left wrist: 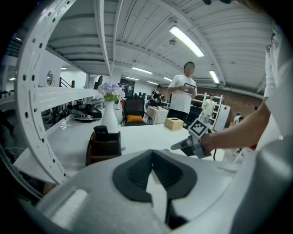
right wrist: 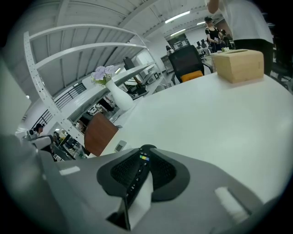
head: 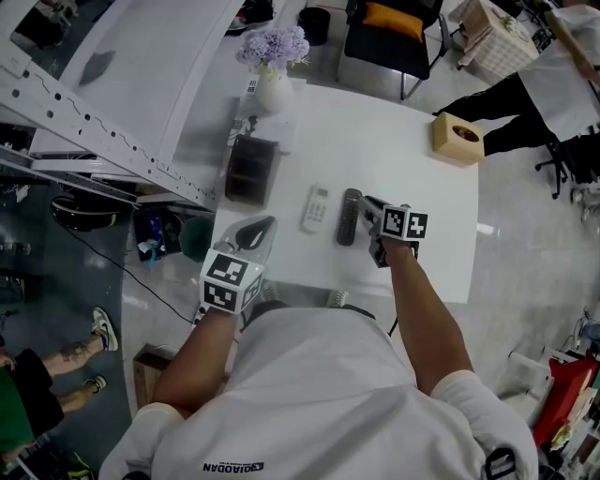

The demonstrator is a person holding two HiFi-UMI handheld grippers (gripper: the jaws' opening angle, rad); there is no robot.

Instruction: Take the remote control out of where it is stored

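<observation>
A black remote control (head: 348,217) lies lengthwise on the white table (head: 422,187), right of a white remote (head: 316,208). My right gripper (head: 366,204) reaches it from the right. In the right gripper view the black remote (right wrist: 137,171) stands on edge between the dark pads, and the right gripper (right wrist: 145,153) is shut on it. The brown holder box (head: 251,171) stands at the table's left, with a dark item (left wrist: 100,130) sticking up from it. My left gripper (head: 267,225) rests near the front left edge; its tips (left wrist: 152,155) meet on nothing.
A white vase of purple flowers (head: 273,89) stands behind the holder. A wooden tissue box (head: 457,138) sits at the far right corner. A white perforated rack (head: 103,131) runs along the left. A person (left wrist: 183,96) stands beyond the table, near a chair (head: 389,28).
</observation>
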